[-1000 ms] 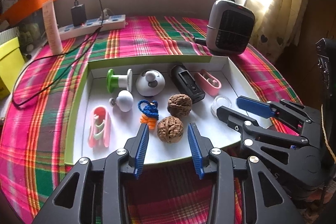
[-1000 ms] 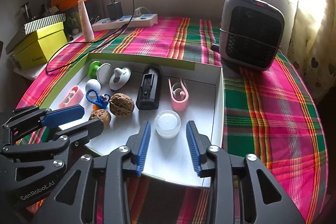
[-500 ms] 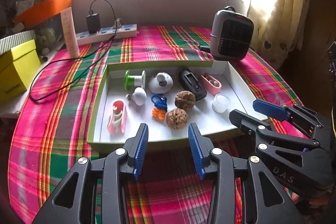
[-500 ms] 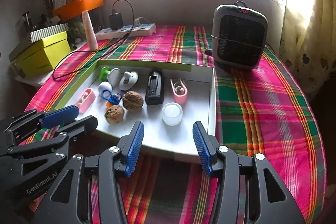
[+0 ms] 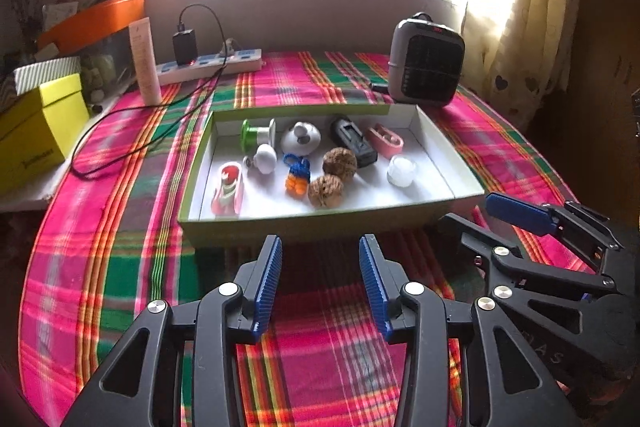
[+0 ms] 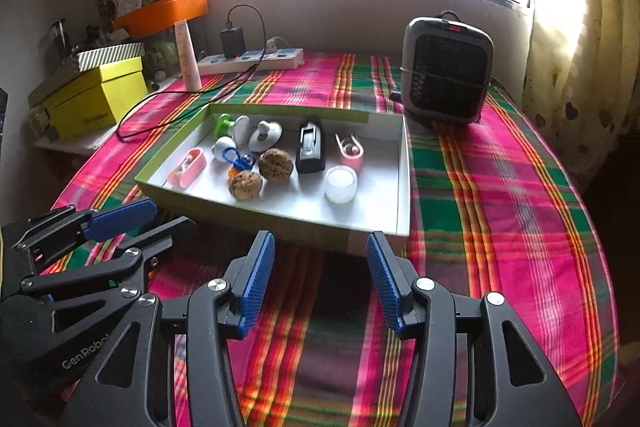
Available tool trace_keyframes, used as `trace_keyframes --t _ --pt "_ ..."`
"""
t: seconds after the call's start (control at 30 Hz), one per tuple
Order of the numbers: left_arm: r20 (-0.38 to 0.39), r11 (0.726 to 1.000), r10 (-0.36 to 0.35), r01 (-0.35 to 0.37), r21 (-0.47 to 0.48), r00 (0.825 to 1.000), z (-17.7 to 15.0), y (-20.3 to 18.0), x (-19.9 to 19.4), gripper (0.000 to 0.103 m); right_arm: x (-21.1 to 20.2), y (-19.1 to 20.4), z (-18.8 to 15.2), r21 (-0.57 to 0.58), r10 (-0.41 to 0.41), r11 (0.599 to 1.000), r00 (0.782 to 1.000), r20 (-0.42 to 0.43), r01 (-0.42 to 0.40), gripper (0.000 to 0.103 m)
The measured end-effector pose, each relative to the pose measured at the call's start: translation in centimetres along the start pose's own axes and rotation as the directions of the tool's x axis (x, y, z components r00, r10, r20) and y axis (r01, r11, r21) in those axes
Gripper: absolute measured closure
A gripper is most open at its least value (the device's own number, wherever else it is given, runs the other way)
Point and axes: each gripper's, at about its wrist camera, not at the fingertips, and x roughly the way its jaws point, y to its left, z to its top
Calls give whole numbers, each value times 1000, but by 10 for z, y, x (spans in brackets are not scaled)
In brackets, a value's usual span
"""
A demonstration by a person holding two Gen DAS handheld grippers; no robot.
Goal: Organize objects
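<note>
Left wrist view is showing the left gripper (image 5: 319, 283) hanging over bare plaid tablecloth (image 5: 120, 227), just short of the green tray's (image 5: 304, 223) near wall, fingers spread and gripping nothing. Inside the tray, from left to right, are lying a pink case (image 5: 228, 189), a white knob (image 5: 264, 158), a blue-and-orange cord bundle (image 5: 297, 175), two walnuts (image 5: 326, 190), a black clip-like device (image 5: 354, 142) and a clear round pot (image 5: 401, 171). At the right, the right gripper (image 6: 320, 281) is also standing open and empty; its jaws have just been widening.

Likely risks: the walnuts are probably rolling easily if nudged, and the two grippers are sitting close together, so both reaching in could make them collide. The near wall needs clearing; open cloth lies left, right and near.
</note>
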Motion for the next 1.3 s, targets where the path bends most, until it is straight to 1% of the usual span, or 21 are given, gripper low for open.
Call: trace_keyframes --t 0.13,0.27,0.33,0.57,0.73,0.9,1.3 --pt "-18 1000 17 -17 -7 1000 -13 1 -2 63 0 4 -13 -9 -23 1000 999 -33 23 53" --pt "-61 999 26 -28 -31 998 -28 6 1 62 2 4 -28 6 -28 1000 997 -71 28 53" --pt "-68 998 50 -52 -20 996 -35 6 2 61 1 3 -33 11 -31 999 997 -77 32 53" --pt "-95 997 62 -65 -29 994 -50 7 2 60 1 0 -45 31 -51 998 993 -103 55 53" --pt "-79 996 80 -82 -22 994 -55 3 0 59 0 2 -52 21 -82 996 991 -101 85 53" --pt "-68 994 102 -104 -19 992 -57 -2 -2 56 -2 1 -55 32 -93 995 991 -97 96 53" --pt "-63 994 100 -102 -26 993 -58 -2 -2 55 -2 0 -56 31 -100 994 991 -87 103 49"
